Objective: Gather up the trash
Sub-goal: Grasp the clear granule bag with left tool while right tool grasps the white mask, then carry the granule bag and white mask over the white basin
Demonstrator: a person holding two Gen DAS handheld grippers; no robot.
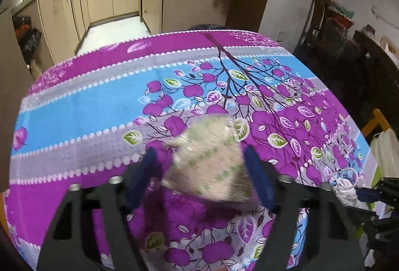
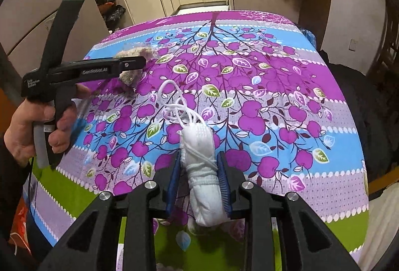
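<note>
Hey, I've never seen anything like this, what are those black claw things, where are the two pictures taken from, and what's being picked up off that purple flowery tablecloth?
There is no robot here. A person holds a hand-operated claw in each hand, and each claw carries a wide-angle camera looking along its two fingers.

The left claw's picture shows the left gripper around a blurred beige and green wrapper; whether its pads press on the wrapper is unclear.

The right claw's picture shows the right gripper squeezing a white cloth bundle with loose string, over the tablecloth. The person's left hand appears at the left there.

A kitchen lies behind.
</note>
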